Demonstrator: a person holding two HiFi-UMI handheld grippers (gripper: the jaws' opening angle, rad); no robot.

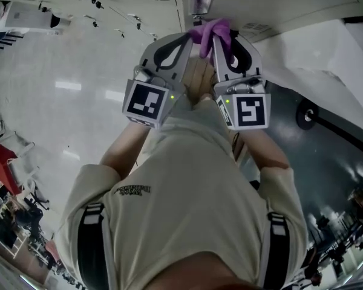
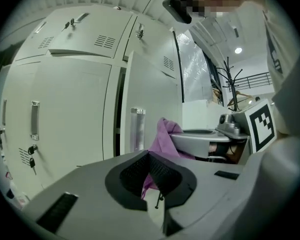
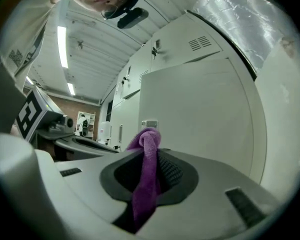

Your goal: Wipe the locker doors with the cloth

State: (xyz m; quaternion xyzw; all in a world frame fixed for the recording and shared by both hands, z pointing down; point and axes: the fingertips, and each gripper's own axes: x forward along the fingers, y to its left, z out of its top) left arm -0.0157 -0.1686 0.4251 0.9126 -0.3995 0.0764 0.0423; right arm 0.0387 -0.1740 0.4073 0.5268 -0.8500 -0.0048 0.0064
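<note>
Rising from glossy floor (image 1: 60,101), white locker doors (image 2: 80,109) face the cloth (image 3: 146,174)

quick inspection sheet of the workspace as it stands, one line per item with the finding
surface: locker doors, pale grey, no marks visible; one looks ajar
job's things: purple cloth, bunched, held up close to a door handle
clutter: keys hang in the locks
grippers: left gripper and right gripper side by side, both shut on the cloth
cables: nothing seen
surroundings: plastic sheeting and a coat stand beside the lockers
</note>
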